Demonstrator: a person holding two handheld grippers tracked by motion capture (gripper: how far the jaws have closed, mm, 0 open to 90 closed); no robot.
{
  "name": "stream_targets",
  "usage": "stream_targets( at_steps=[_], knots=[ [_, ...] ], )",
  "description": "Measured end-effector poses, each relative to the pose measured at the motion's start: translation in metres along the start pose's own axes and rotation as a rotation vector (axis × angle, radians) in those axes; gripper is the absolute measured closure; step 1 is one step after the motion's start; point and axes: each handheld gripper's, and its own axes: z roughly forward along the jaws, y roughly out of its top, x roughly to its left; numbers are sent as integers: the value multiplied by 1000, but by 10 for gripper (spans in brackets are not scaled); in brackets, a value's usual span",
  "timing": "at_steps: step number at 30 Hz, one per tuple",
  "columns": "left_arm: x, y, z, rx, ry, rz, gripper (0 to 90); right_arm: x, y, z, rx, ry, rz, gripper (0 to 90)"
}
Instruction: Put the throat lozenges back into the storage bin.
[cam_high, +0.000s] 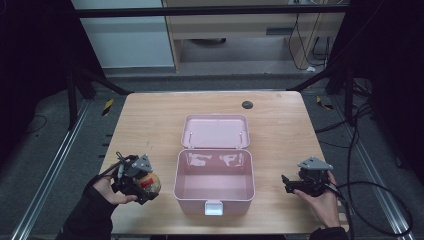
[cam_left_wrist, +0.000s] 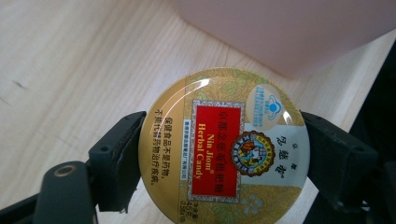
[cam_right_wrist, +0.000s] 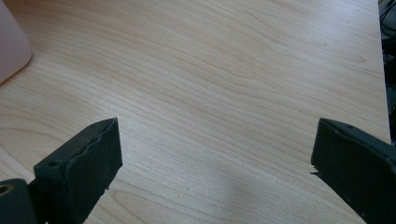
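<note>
A round gold candy tin (cam_left_wrist: 224, 149) with a red label sits clamped between the two black jaws of my left gripper (cam_left_wrist: 219, 158), its printed lid facing the camera. In the high view that left gripper (cam_high: 145, 186) and the candy tin (cam_high: 150, 183) hang just left of the open pink box (cam_high: 214, 197), near the table's front left. The pink box wall (cam_left_wrist: 299, 32) fills the upper right of the left gripper view. My right gripper (cam_high: 286, 183) rests right of the box, jaws wide apart over bare wood. Between the right gripper (cam_right_wrist: 215, 158) jaws is nothing.
The pink box's lid (cam_high: 215, 132) lies flat open behind it, with a white latch (cam_high: 213, 207) at the front. A small dark disc (cam_high: 247, 104) sits near the wooden table's (cam_high: 150, 120) far edge. Cables trail off the table's right side.
</note>
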Motion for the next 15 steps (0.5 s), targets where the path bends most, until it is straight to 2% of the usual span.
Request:
stream_targets(
  at_steps=[8,15],
  knots=[
    [4,21,-24,-35,-10,39,198,0,0,0,-1,0,-4,23],
    [4,38,-32,-48,-22,78,199,0,0,0,1,-1,-3,23]
  ],
)
